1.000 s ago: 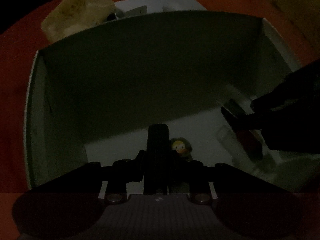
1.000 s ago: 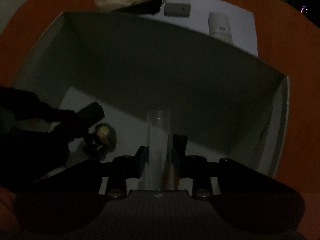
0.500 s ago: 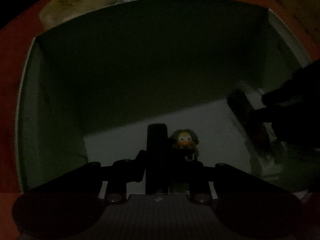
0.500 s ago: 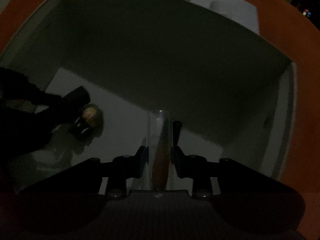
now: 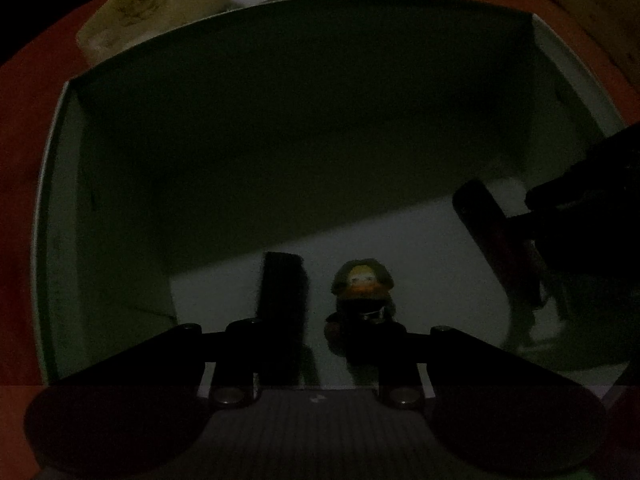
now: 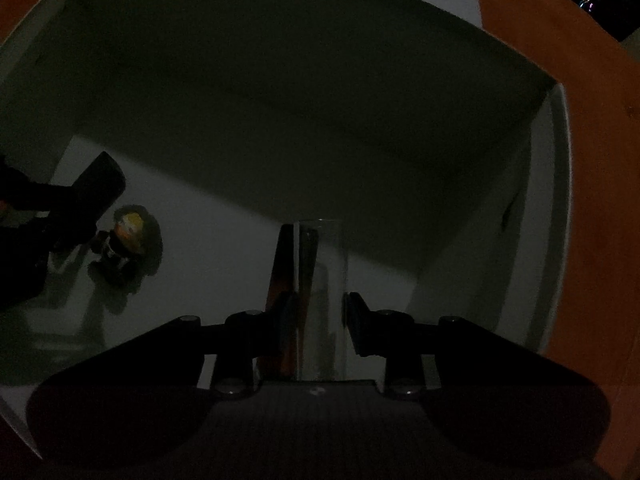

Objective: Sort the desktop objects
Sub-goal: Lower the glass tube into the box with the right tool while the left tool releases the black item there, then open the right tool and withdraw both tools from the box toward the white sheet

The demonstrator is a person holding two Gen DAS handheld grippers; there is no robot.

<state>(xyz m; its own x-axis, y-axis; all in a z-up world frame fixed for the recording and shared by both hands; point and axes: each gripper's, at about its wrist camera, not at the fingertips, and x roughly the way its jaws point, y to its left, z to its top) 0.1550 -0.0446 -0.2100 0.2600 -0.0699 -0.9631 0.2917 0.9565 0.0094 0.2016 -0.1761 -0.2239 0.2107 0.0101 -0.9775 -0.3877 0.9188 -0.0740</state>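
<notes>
In the left wrist view, the left tongs [image 5: 318, 280] reach down into a white box [image 5: 60, 200] that stands on the orange-red worktop [image 5: 24, 120]. One dark finger [image 5: 282, 304] stands left of centre, with a strip of bare box floor between it and the small toy figure [image 5: 362, 284]. The other finger cannot be made out in the gloom, so these tongs read as apart and gripping nothing. The figure rests on the box floor near the near wall. That is where sorting would want it, and the parted tongs fit a thing let go or about to be taken. At the right, the right tongs carry a long tube down toward the floor. A beige lumpy bag [image 5: 152, 4] lies outside the box at its far left corner. In the right wrist view, the right tongs [image 6: 320, 300] are clamped on the clear tube [image 6: 324, 264], which points forward and down, probably so that it can be laid flat on the floor rather than dropped. It holds something dark and orange that is too dim to name. At the left of this view the figure lies just beside the left finger. The two pairs of tongs are well apart, probably so that neither knocks the other's item.
</notes>
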